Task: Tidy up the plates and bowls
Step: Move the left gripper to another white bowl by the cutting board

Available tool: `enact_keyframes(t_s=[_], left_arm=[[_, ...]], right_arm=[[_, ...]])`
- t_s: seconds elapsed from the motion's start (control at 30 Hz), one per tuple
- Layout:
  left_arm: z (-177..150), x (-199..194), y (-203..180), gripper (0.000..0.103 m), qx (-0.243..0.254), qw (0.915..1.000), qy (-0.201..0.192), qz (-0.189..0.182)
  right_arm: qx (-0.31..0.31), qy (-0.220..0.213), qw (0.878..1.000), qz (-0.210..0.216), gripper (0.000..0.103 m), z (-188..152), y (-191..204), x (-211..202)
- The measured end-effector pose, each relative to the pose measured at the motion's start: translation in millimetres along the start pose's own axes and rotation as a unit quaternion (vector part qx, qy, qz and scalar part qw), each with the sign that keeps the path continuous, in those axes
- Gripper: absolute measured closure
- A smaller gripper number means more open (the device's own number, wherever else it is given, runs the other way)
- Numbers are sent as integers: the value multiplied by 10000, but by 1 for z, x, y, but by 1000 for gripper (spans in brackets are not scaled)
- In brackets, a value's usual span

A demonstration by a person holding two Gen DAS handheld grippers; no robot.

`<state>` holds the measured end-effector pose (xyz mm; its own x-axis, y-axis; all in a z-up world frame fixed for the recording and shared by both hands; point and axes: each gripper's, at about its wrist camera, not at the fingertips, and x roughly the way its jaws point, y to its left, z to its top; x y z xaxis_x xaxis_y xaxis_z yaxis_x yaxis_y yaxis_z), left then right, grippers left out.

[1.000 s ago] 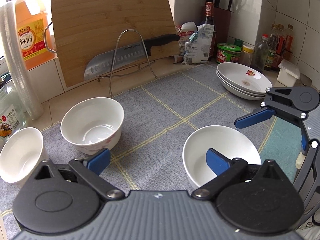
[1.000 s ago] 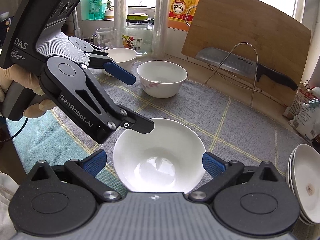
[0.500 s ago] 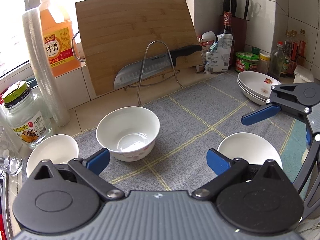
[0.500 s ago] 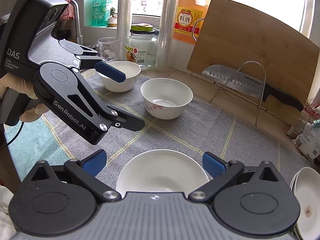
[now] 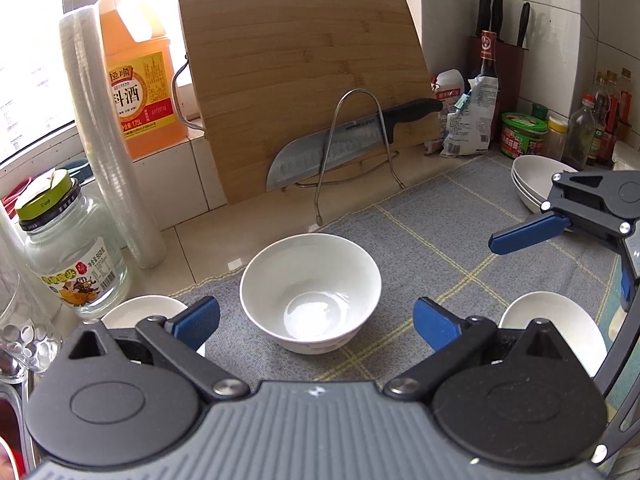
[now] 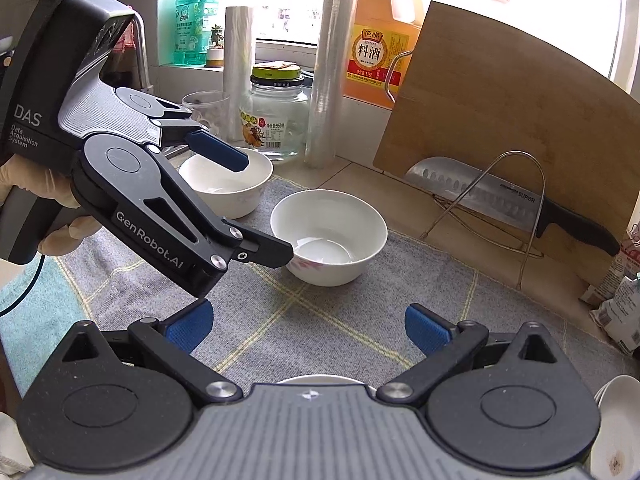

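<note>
A white bowl (image 5: 311, 292) with a flower print stands on the grey mat, straight ahead of my open, empty left gripper (image 5: 316, 322); it also shows in the right wrist view (image 6: 329, 236). A second bowl (image 6: 224, 184) stands to its left, partly hidden by the left gripper (image 6: 256, 204). A third bowl (image 5: 560, 328) lies at lower right, under my right gripper, only its rim (image 6: 320, 379) showing. My right gripper (image 6: 306, 326) is open and empty. Stacked plates (image 5: 532, 184) sit at far right.
A cutting board (image 5: 308, 92) and knife (image 5: 352, 144) on a wire rack lean at the back. An oil jug (image 5: 136, 80), plastic rolls (image 5: 100, 140), a glass jar (image 5: 68, 252), bottles and packets line the counter edge and wall.
Both grippers have pulled back and swung left. The flowered bowl now sits centred before the left gripper, and the near bowl has slipped almost out of the right view.
</note>
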<state>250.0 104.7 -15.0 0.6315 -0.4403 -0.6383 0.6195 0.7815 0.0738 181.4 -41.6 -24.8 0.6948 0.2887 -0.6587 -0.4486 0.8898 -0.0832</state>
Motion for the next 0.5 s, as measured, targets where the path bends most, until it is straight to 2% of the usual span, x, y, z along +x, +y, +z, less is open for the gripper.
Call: enact_keyframes(t_s=[0.5], left_arm=[[12,38,27,1,27,9996,267,31]], right_arm=[[-80,178,9997,170,0,20,-11,38]])
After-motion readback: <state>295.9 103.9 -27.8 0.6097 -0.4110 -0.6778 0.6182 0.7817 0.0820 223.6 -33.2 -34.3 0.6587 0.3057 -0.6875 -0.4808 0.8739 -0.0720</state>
